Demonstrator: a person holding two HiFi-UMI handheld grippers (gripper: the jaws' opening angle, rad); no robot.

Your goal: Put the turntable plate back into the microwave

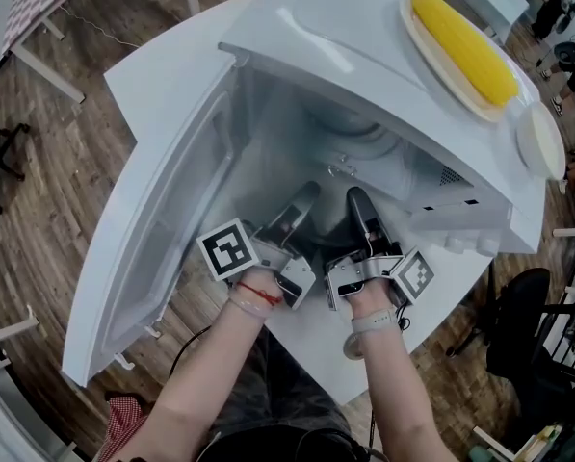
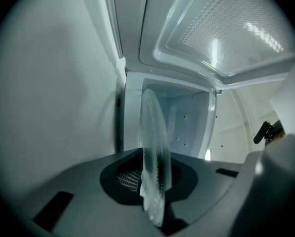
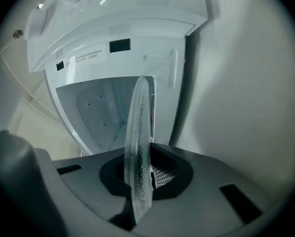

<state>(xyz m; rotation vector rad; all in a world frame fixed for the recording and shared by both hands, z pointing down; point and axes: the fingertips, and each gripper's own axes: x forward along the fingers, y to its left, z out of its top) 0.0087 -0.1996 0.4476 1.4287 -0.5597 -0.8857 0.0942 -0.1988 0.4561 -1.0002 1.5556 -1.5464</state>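
1. The glass turntable plate (image 2: 154, 152) is held at the mouth of the open microwave (image 1: 345, 37).
2. The left gripper (image 1: 301, 200) and right gripper (image 1: 361, 205) are each clamped on the plate's rim, side by side.
3. The microwave door (image 1: 162, 229) is swung open at left.
4. A cob of corn (image 1: 465, 46) lies on a dish (image 1: 417, 37) atop the microwave.
5. The microwave sits on a white table (image 1: 143, 75).

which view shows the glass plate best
The right gripper view: the plate stands edge-on between the jaws, its rim sharp against the microwave opening. The left gripper view shows it edge-on too, but blurrier. In the head view the left gripper and right gripper reach into the microwave; the plate cannot be made out.
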